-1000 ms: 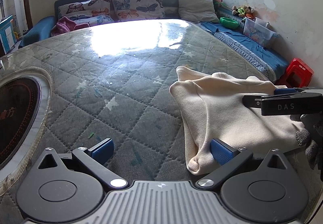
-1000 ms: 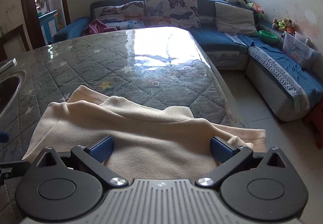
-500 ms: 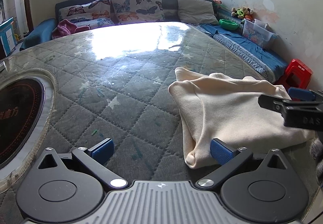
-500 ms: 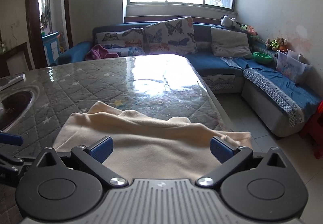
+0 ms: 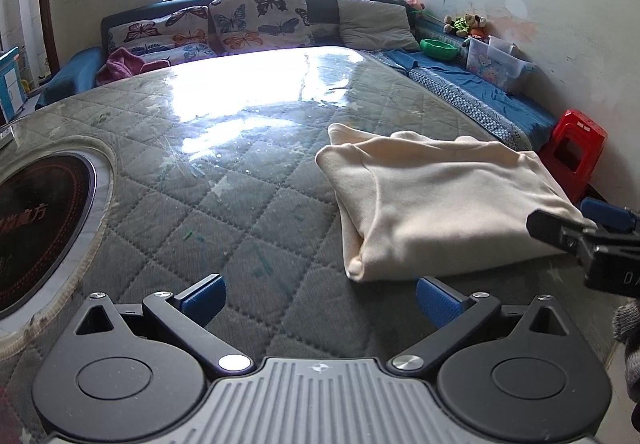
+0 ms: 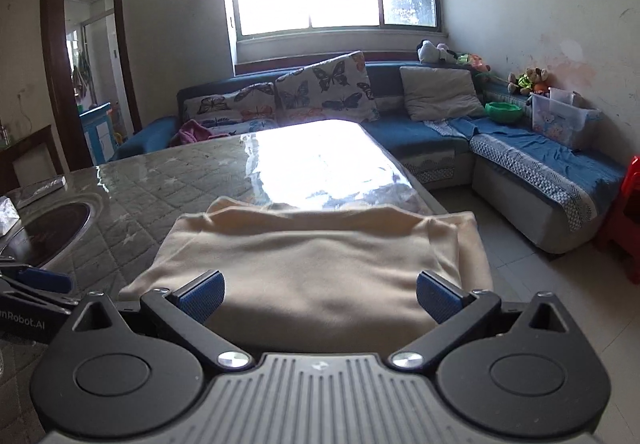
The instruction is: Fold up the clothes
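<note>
A cream garment (image 5: 436,200) lies folded into a rough rectangle on the right part of the quilted table (image 5: 224,172). My left gripper (image 5: 320,294) is open and empty, just short of the garment's near left corner. My right gripper (image 6: 319,294) is open and empty above the garment's near edge (image 6: 320,256). The right gripper also shows at the right edge of the left wrist view (image 5: 592,232). The left gripper shows at the left edge of the right wrist view (image 6: 36,288).
A round dark cooktop (image 5: 36,220) is set into the table at the left. A blue corner sofa (image 6: 516,164) with butterfly pillows (image 5: 256,20) stands behind and to the right. A red stool (image 5: 576,148) stands off the table's right edge.
Both grippers have drawn back and lifted away from the garment. The right gripper has moved right and lower in the left wrist view. The garment lies still.
</note>
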`<action>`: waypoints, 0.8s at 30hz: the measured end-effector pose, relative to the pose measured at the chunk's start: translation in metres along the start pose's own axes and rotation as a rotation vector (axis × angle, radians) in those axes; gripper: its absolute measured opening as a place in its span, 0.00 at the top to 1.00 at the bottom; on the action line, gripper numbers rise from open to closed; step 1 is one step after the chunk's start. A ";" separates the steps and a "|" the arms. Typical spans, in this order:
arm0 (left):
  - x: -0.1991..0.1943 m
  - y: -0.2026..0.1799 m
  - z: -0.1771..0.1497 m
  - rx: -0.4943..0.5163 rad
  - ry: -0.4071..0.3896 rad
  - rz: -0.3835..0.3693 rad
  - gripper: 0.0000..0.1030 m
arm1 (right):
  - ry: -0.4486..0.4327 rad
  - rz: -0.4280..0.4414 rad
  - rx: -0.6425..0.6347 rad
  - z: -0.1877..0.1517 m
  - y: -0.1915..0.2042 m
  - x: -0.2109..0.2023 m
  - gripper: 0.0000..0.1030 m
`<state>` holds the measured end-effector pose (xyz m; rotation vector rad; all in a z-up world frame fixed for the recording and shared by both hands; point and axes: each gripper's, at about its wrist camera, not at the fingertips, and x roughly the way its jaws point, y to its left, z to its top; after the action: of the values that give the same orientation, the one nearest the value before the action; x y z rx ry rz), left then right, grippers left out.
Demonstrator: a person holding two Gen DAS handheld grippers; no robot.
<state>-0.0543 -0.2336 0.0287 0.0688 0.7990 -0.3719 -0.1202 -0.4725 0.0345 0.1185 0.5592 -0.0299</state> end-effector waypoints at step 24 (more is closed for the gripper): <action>-0.033 -0.022 -0.036 0.034 -0.037 -0.030 0.00 | -0.031 -0.033 0.082 -0.040 0.005 -0.051 0.00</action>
<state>-0.1078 -0.2365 0.0290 0.0816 0.7576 -0.4144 -0.1841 -0.4631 0.0278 0.1881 0.5289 -0.0867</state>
